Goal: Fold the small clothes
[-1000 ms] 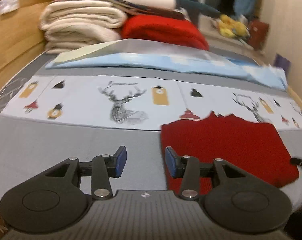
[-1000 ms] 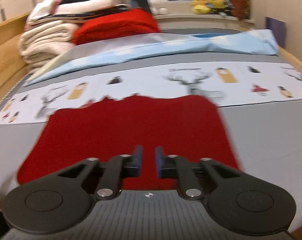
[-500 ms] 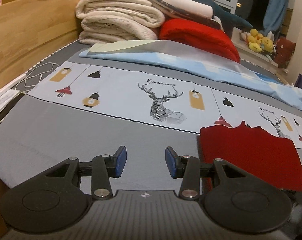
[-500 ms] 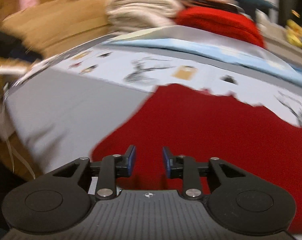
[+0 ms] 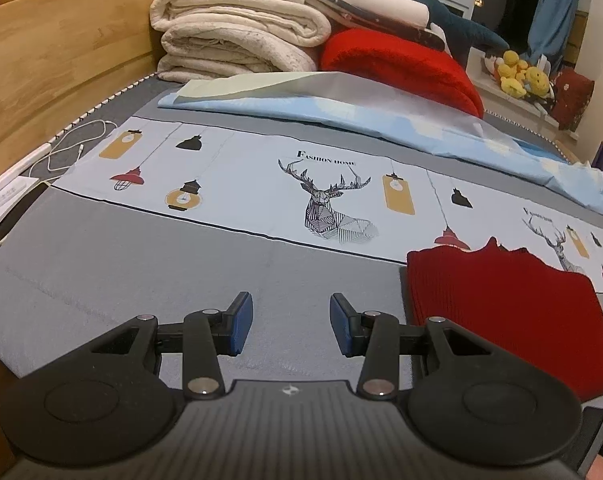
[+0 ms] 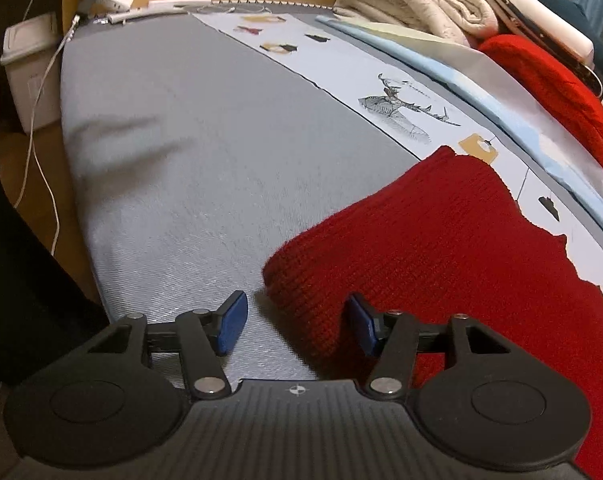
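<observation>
My folded dark-red knitted garment point(image 6: 461, 248) lies flat on the grey bed point(image 6: 173, 128), long axis running along its near edge, with bare sheet beside its corner, which sits untouched between my right tongs point(image 6: 297, 328), jaws just opening, while my left tongs point(image 5: 291, 328) hang apart, empty.

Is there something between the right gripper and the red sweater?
Nothing visible. The right gripper has just been opening; its jaws stand apart over the near corner of the red sweater on the grey bed cover, pads not pressing it.
</observation>
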Tool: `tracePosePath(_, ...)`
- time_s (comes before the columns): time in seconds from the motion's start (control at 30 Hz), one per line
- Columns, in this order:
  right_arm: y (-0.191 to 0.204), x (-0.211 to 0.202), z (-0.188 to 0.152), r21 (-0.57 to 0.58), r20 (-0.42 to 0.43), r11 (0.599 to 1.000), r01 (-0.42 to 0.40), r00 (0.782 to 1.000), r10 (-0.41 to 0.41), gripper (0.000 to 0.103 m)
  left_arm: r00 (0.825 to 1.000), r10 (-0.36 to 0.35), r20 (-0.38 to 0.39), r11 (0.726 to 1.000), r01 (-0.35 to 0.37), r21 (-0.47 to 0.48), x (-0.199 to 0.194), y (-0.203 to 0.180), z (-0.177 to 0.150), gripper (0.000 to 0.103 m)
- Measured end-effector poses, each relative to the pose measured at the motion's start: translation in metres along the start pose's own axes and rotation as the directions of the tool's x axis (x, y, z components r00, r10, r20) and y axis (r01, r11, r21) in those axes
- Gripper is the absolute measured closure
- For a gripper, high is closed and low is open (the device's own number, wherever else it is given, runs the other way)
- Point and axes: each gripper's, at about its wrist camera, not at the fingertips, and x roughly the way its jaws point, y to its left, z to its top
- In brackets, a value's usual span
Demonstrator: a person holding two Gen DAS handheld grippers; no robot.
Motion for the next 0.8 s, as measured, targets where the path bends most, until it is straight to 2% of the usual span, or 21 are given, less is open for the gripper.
tracePosePath(0.07,-0.002,0.004,0.001,0.007,-0.008,1.000,0.014,1.000,-0.014,0.058,1.000,0.003,-0.003,1.000,-0.003,0.007,0.002,-0.003,0.000,0.056)
tracePosePath(0.1,-0.004,0.003,0.001,0.019,-0.007,1.000,0.002,1.000,-0.001,0.059,1.000,0.003,-0.004,1.000,-0.003,0.008,0.002,-0.004,0.000,0.056)
tracePosePath(0.17,-0.008,0.002,0.003,0.041,-0.001,0.999,-0.010,1.000,0.011,0.070,1.000,0.007,-0.007,1.000,-0.007,0.010,0.004,-0.007,0.001,0.056)
tracePosePath(0.27,-0.021,-0.007,0.006,0.107,0.039,0.994,-0.033,0.999,0.029,0.084,1.000,0.010,-0.009,1.000,-0.010,0.011,0.006,-0.012,0.001,0.056)
tracePosePath(0.47,-0.055,-0.040,0.006,0.267,0.149,0.961,-0.066,0.988,0.027,0.088,1.000,0.009,-0.021,0.999,-0.008,0.043,0.011,-0.027,0.001,0.056)
tracePosePath(0.57,-0.074,-0.051,0.004,0.353,0.192,0.932,-0.078,0.981,0.010,0.088,1.000,0.010,-0.028,0.998,-0.009,0.056,0.014,-0.037,0.002,0.056)
tracePosePath(0.67,-0.096,-0.067,-0.003,0.443,0.235,0.893,-0.086,0.972,-0.023,0.088,0.999,0.003,-0.033,0.999,-0.002,0.041,0.017,-0.046,0.003,0.056)
tracePosePath(0.8,-0.137,-0.100,-0.020,0.577,0.292,0.812,-0.087,0.951,-0.105,0.089,0.999,-0.006,-0.041,0.998,0.008,0.060,0.022,-0.071,0.007,0.056)
